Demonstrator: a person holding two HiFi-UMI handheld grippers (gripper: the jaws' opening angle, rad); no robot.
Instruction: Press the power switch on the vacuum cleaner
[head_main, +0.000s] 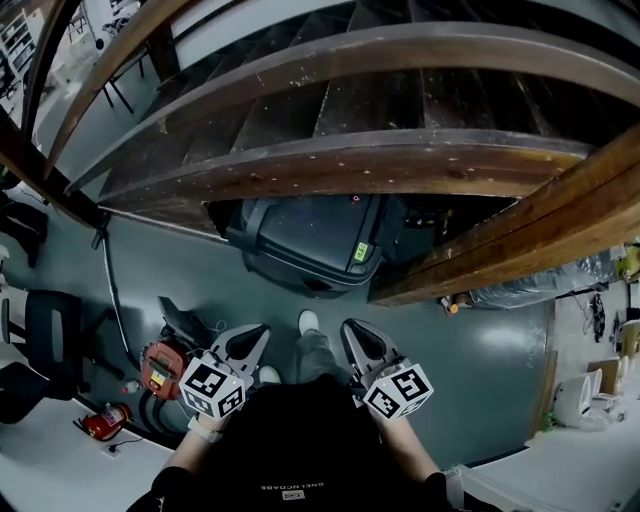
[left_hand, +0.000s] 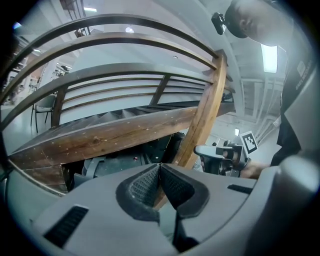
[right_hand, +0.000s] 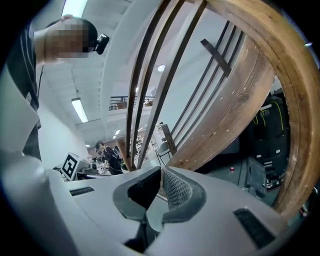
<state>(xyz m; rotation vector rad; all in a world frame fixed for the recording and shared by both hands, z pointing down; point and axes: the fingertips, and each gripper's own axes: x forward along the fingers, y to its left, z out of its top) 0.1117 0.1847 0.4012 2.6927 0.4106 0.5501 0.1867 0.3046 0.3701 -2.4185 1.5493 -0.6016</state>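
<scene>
One bulky dark grey plastic vacuum cleaner (head_main: 305, 245) sits on the floor under the brown wooden staircase (head_main: 330, 165), at twelve o'clock from my two tongs. A single tiny red dot (head_main: 355, 198) shows on its top. One small yellow-green sticker (head_main: 360, 252) sits toward its five o'clock edge, with print too small to read. My left tongs (head_main: 262, 330) and right tongs (head_main: 349, 326) are both pressed together on nothing, apart from the machine.
</scene>
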